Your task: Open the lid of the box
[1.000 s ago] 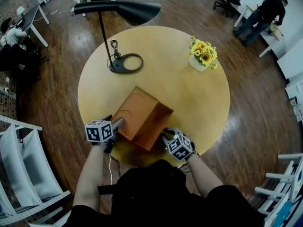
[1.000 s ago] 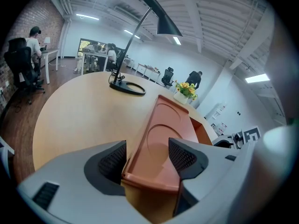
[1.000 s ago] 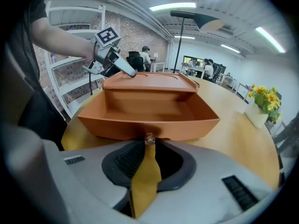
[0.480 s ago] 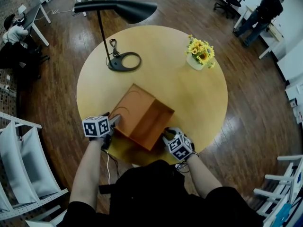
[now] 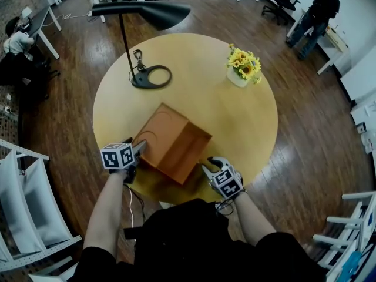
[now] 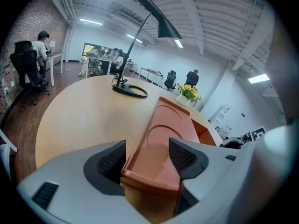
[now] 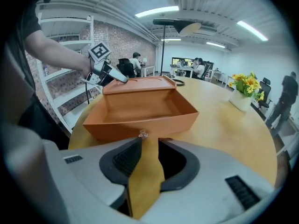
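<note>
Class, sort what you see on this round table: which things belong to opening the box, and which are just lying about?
Job in hand: orange rectangular box; its opened orange lid; left hand-held gripper, clamped on that lid.
Lying about: black desk lamp; yellow sunflowers in a white pot.

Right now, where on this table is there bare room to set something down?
Three bare patches on the table: far side, between the lamp base and the flower vase; right side, between the vase and the box; left side, between the lamp base and the box. The near edge by the box is crowded.
</note>
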Action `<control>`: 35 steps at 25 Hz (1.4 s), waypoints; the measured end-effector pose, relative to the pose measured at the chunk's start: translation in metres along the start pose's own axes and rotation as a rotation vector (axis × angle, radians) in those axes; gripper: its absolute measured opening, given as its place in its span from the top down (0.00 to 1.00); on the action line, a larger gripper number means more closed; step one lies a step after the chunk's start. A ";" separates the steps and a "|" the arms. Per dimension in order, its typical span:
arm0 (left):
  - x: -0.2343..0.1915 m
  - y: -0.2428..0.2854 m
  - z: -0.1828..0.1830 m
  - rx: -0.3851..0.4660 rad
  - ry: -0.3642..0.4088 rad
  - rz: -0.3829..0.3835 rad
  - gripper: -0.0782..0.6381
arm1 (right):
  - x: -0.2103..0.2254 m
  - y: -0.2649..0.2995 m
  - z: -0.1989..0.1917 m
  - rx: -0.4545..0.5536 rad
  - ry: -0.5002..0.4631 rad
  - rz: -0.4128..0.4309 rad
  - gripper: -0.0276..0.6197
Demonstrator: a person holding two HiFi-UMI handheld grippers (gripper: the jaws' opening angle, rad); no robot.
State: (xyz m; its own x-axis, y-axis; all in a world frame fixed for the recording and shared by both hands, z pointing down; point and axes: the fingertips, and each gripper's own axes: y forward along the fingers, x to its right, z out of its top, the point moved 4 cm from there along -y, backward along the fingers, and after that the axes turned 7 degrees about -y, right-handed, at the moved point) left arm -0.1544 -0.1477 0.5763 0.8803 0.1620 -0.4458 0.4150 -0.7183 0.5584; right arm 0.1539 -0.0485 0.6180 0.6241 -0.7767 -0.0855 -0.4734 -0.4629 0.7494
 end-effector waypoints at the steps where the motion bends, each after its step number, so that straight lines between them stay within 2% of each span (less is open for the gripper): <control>1: 0.000 0.000 0.000 0.009 0.002 0.000 0.50 | 0.003 -0.005 0.002 0.014 0.010 -0.011 0.78; 5: 0.005 -0.007 0.002 0.029 0.046 0.009 0.50 | 0.020 -0.029 0.014 0.094 0.077 -0.074 0.78; 7: 0.011 -0.017 0.010 0.074 0.068 -0.001 0.51 | 0.030 -0.046 0.023 0.163 0.145 -0.106 0.78; 12: 0.023 -0.072 0.045 0.307 0.061 -0.064 0.53 | 0.053 -0.095 0.051 0.427 0.374 -0.137 0.78; 16: 0.031 -0.141 0.062 0.537 0.024 -0.163 0.66 | 0.069 -0.140 0.082 0.655 0.477 -0.170 0.78; 18: 0.031 -0.169 0.065 0.614 0.015 -0.189 0.72 | 0.075 -0.152 0.093 0.702 0.473 -0.221 0.93; 19: 0.032 -0.179 0.065 0.640 0.013 -0.192 0.77 | 0.076 -0.152 0.096 0.704 0.465 -0.236 0.95; 22: 0.039 -0.201 0.062 0.696 0.017 -0.212 0.81 | 0.069 -0.152 0.103 0.710 0.444 -0.249 0.95; 28: 0.068 -0.226 0.051 0.775 0.057 -0.284 0.82 | 0.045 -0.171 0.119 0.772 0.353 -0.276 0.95; 31: 0.074 -0.228 0.048 0.781 0.064 -0.297 0.82 | 0.042 -0.178 0.122 0.784 0.327 -0.268 0.95; 35: 0.075 -0.231 0.051 0.788 0.081 -0.278 0.82 | 0.039 -0.185 0.132 0.821 0.310 -0.248 0.95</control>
State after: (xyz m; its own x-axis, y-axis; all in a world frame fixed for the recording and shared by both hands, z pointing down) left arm -0.1957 -0.0041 0.3783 0.7961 0.4295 -0.4263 0.3639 -0.9027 -0.2298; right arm 0.1841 -0.0498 0.3891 0.8499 -0.5197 0.0874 -0.5231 -0.8520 0.0202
